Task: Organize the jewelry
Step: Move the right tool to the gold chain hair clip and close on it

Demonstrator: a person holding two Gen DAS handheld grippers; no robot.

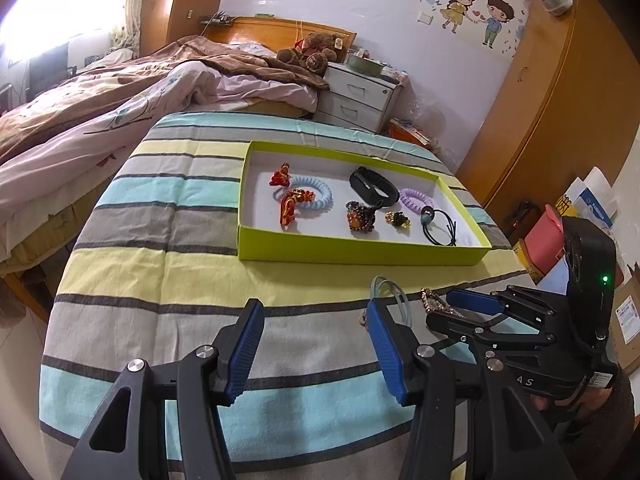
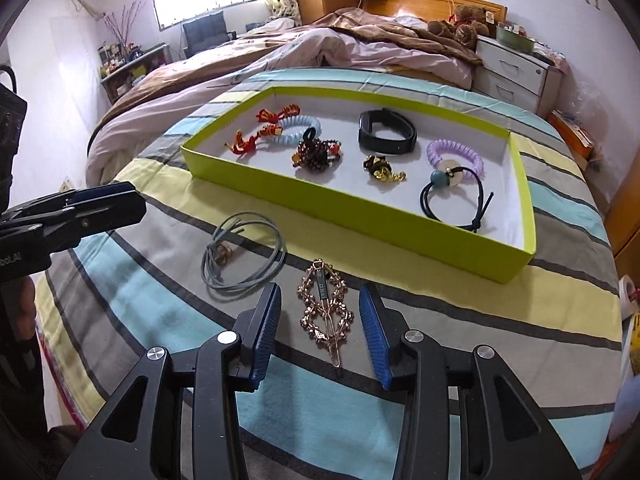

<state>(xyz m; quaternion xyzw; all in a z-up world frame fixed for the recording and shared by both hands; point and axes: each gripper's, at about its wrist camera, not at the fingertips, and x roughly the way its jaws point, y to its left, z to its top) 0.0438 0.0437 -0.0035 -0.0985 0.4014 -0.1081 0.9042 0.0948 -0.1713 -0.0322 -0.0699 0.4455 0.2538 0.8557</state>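
Observation:
A lime-green tray (image 2: 352, 216) (image 1: 360, 250) on the striped cloth holds several pieces: red knot ornaments, a blue coil tie, a black wristband (image 2: 386, 130), a purple coil tie, a beaded piece, a gold piece and a black elastic with a teal bead. In front of the tray lie a grey cord bracelet (image 2: 244, 256) and a rose-gold hair clip (image 2: 326, 308). My right gripper (image 2: 320, 332) is open, its fingers either side of the hair clip, not touching it. My left gripper (image 1: 316, 344) is open and empty over the cloth, left of the cord bracelet (image 1: 390, 292).
The striped cloth (image 1: 160, 280) covers a round table. An unmade bed (image 1: 100, 112) lies behind it, with a white drawer unit (image 1: 356, 96) and a wooden wardrobe (image 1: 552, 112) to the right. Boxes (image 1: 628, 312) stand at the table's right edge.

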